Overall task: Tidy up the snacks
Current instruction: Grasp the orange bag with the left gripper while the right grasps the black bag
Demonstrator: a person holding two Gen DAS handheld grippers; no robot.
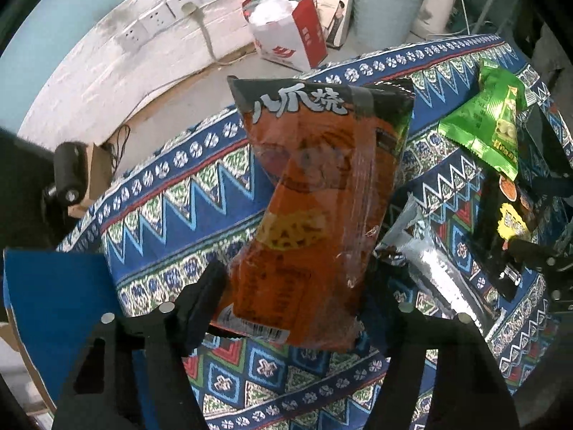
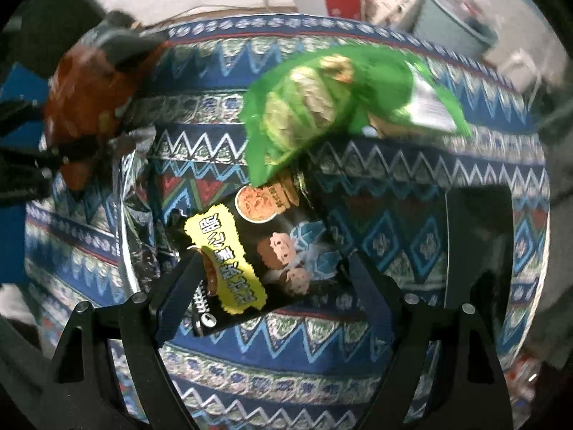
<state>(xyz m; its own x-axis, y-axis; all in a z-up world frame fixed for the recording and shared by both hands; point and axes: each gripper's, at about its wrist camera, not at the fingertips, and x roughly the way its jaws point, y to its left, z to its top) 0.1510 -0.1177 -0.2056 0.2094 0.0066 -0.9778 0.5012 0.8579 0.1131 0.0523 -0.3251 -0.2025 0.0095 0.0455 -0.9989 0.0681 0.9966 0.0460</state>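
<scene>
Here, an orange snack bag (image 1: 315, 197) with a dark top band and bold white characters reading 八爪烧 is standing between the fingers of the left gripper (image 1: 297, 304) above the patterned blue tabletop (image 1: 172, 222), a barcode showing at its lower edge, though whether the pads are pressing on it cannot be told. Nearby, a green packet (image 1: 490, 125), a silver packet (image 1: 433, 268) and a black packet (image 2: 258, 254) with a yellow label are lying close together on the cloth. The right gripper (image 2: 272, 268) is hanging over the black packet with its jaws spread wide, gripping nothing, and the label's writing is too blurred to read.
</scene>
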